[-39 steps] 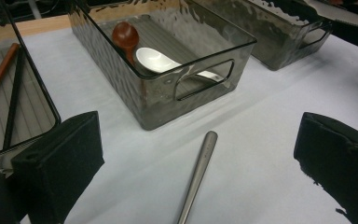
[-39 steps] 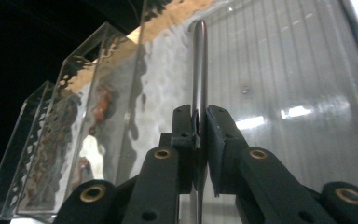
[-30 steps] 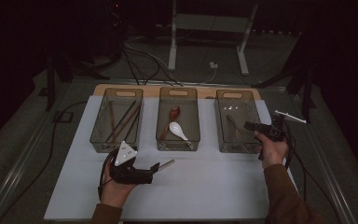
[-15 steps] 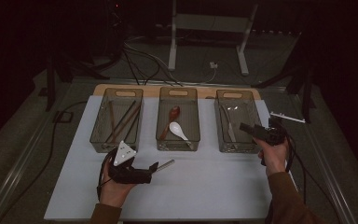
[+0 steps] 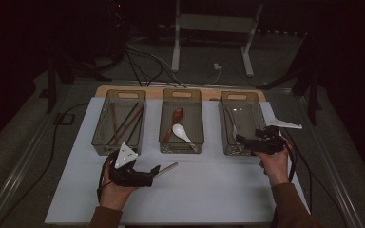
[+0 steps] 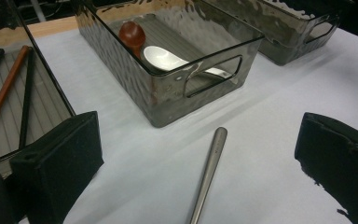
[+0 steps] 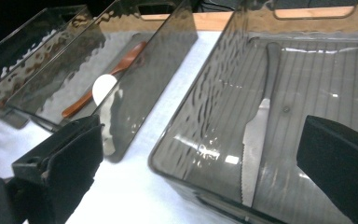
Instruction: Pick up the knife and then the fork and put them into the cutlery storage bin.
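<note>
Hovering at the near edge of the right bin (image 5: pixel 228 124), right gripper (image 5: pixel 245 140) with jaws just opened wide, nothing between them, knife (image 7: pixel 256 135) lying inside. Resting on the white mat (image 5: pixel 209 190), left gripper (image 5: pixel 155 170), jaws spread around a metal handle (image 6: pixel 208 172) without pressing it.

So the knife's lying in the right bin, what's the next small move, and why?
Probably close the left gripper on the metal handle. That handle lies on the white table between its open jaws, ungripped, while the right gripper is open above the knife, holding nothing.
</note>
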A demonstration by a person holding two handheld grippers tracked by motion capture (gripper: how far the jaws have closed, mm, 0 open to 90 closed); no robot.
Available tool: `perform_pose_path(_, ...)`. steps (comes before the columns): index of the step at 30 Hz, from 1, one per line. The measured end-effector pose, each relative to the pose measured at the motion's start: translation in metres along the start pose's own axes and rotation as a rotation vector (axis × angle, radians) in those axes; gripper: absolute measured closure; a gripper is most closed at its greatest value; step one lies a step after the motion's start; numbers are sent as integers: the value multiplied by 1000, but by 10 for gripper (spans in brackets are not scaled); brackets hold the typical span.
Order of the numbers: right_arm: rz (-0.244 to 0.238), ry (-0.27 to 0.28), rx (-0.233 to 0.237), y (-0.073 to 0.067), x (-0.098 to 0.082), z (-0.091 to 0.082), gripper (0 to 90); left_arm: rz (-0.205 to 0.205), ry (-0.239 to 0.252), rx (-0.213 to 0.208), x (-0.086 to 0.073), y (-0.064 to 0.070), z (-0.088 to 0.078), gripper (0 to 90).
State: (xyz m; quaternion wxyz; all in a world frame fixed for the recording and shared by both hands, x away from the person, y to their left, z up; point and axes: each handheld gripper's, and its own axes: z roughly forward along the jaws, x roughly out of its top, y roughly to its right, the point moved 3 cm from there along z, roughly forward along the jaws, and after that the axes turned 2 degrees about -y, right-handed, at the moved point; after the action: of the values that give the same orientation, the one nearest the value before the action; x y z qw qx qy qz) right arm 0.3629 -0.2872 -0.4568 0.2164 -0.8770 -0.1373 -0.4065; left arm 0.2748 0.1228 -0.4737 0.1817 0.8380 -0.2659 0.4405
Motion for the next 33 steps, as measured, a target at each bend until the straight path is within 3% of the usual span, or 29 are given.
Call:
perform_pose_path(4,-34,10,10,-7,-3,-1,3,-2,3,-2,-1,-2,-1,18)
perform_pose_path(12,-157,24,41,-19,-13,-4,3,0,-6,-6,-3,-7,-2,19)
perform_pose_path(20,-169,47,71,-25,-21,-9,3,0,-70,-25,-9,-11,6,22)
perform_pose_path(28,-179,41,88,-30,-28,-10,3,52,-166,-50,-17,-8,16,76)
perform_pose_path(31,-186,40,94,-32,-30,-11,3,73,-185,-52,-18,-8,18,168)
perform_pose_path(33,-183,43,99,-34,-31,-12,4,78,-199,-50,-19,-8,19,175)
